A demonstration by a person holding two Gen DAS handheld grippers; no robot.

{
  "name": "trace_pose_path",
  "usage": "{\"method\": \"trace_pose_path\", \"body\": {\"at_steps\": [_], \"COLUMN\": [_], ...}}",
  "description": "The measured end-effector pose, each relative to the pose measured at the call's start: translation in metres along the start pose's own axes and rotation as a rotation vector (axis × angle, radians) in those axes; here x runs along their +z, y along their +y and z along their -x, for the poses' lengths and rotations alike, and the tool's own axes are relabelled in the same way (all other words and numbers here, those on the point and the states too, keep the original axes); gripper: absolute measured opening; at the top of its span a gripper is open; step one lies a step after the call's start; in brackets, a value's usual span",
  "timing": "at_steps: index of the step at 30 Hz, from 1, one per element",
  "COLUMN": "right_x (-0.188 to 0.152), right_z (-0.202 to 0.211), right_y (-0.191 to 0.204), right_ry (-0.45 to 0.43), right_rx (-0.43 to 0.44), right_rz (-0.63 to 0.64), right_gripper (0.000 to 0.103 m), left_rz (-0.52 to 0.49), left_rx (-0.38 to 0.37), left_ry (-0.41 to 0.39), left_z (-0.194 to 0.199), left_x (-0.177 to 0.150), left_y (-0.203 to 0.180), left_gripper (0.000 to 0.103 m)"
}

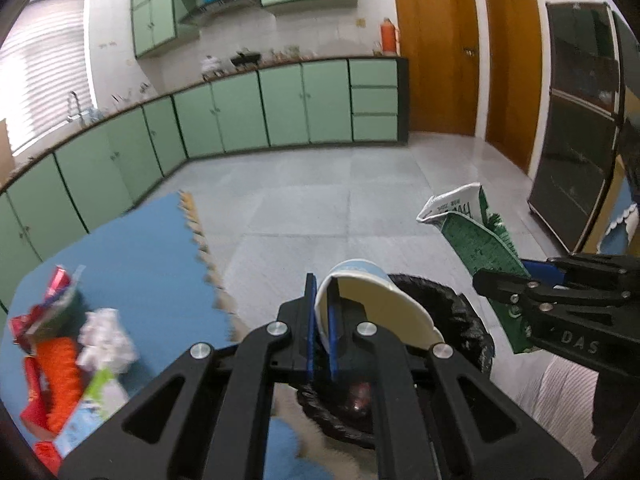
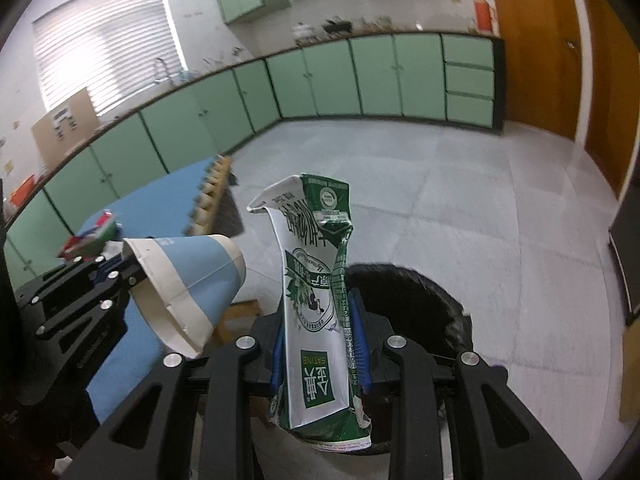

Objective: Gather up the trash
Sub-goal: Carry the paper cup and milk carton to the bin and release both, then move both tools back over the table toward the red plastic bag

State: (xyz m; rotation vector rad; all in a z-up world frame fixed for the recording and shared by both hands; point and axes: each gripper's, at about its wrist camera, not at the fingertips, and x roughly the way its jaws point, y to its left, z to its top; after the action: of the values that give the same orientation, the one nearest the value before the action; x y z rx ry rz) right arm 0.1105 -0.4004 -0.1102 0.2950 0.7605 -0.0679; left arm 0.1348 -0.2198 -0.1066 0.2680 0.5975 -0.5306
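My left gripper [image 1: 322, 300] is shut on the rim of a blue and white paper cup [image 1: 372, 300], held above a bin lined with a black bag [image 1: 460, 320]. The cup also shows in the right wrist view [image 2: 192, 284], with the left gripper [image 2: 120, 272] behind it. My right gripper [image 2: 318, 320] is shut on a flattened green and white milk carton [image 2: 316, 304], held upright over the black-lined bin [image 2: 416, 300]. In the left wrist view the carton [image 1: 476, 240] sticks up from the right gripper [image 1: 536, 276].
A blue foam mat [image 1: 132, 264] covers the table at the left. A pile of trash lies on it: red wrappers [image 1: 32, 396], an orange piece [image 1: 60, 372], crumpled white paper [image 1: 106, 340]. Green cabinets [image 1: 280, 108] line the far walls. A grey tiled floor [image 1: 320, 200] lies beyond.
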Motion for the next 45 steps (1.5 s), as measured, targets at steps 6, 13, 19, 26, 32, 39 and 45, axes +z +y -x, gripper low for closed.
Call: {"method": "trace_pose_path", "body": {"at_steps": [6, 13, 19, 26, 32, 39, 45], "right_x": [-0.009, -0.022, -0.017, 0.004, 0.024, 0.037, 0.034], "right_z": [-0.041, -0.051, -0.035, 0.005, 0.033, 0.048, 0.049], "right_y": [-0.026, -0.044, -0.045, -0.015, 0.028, 0.091, 0.137], "right_ry": [0.081, 0.122, 0.084, -0.032, -0.112, -0.162, -0.171], "right_rx": [-0.014, -0.071, -0.094, -0.090, -0.036, 0.039, 0.090], "right_rz": [-0.044, -0.066, -0.070, -0.021, 0.023, 0.099, 0.167], "right_gripper": [0.028, 0.052, 0.061, 0.085, 0.097, 0.097, 0.097], "left_rz": [-0.028, -0.037, -0.038, 0.007, 0.063, 0.116, 0.178], "left_rx": [-0.041, -0.071, -0.049, 0.037, 0.110, 0.192, 0.270], "left_ry": [0.103, 0.199, 0.164, 0.049, -0.024, -0.062, -0.075], "left_z": [-0.045, -0.073, -0.062, -0.013, 0.034, 0.079, 0.113], "left_x": [-0.004, -0.009, -0.006, 0.009, 0.014, 0.006, -0.005], "left_y": [-0.016, -0.023, -0.020, 0.010, 0.043, 0.082, 0.122], "left_gripper": [0.006, 0.047, 0.047, 0.056, 0.067, 0.075, 0.076]}}
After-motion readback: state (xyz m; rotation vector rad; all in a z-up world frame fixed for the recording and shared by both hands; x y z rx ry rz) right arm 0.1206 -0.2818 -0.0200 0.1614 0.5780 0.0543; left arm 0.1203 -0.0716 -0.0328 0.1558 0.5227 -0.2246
